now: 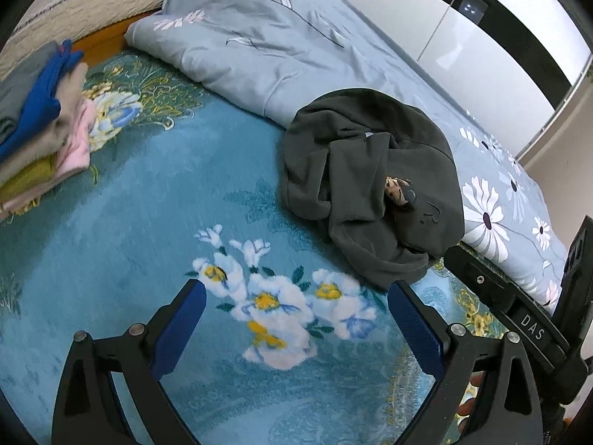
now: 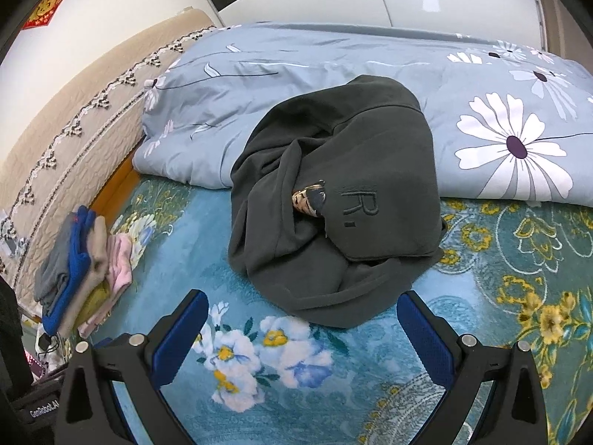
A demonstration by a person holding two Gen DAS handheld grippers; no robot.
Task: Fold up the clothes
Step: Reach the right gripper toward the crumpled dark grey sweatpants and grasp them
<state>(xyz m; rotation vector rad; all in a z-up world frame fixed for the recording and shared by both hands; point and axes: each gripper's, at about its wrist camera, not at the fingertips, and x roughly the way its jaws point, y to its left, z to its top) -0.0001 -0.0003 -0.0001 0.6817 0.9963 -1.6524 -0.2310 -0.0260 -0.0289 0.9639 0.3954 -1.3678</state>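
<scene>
**Crumpled dark sweatshirt ahead of two wide, empty grippers**

The dark grey sweatshirt (image 2: 333, 200) lies bunched in a heap on the blue floral blanket (image 2: 178, 230), just beyond the tips of the right gripper (image 2: 302, 313), its far edge leaning against the pale blue quilt (image 2: 370, 63). From the left gripper (image 1: 296, 296) it sits ahead and off past the right finger. Both grippers have their fingers spread wide, with only blanket between them.

Likely trouble, as I judge it: the fleece is thick and wrapped over itself, so a pinch at the near hem could catch several layers at once, and the heap would then lift as a lump instead of opening flat. A finger going low could also snag the plush blanket under it (the pile looks deep). The small patterned patch (image 2: 307, 200) tucked in the folds suggests a print or lining; which side faces out I cannot tell.

No containers are in view. The nearest thing to one is the stack of folded clothes (image 2: 81, 270), far off past the left fingers, somewhat fanned at its edges, so another garment laid on it could slide.
</scene>
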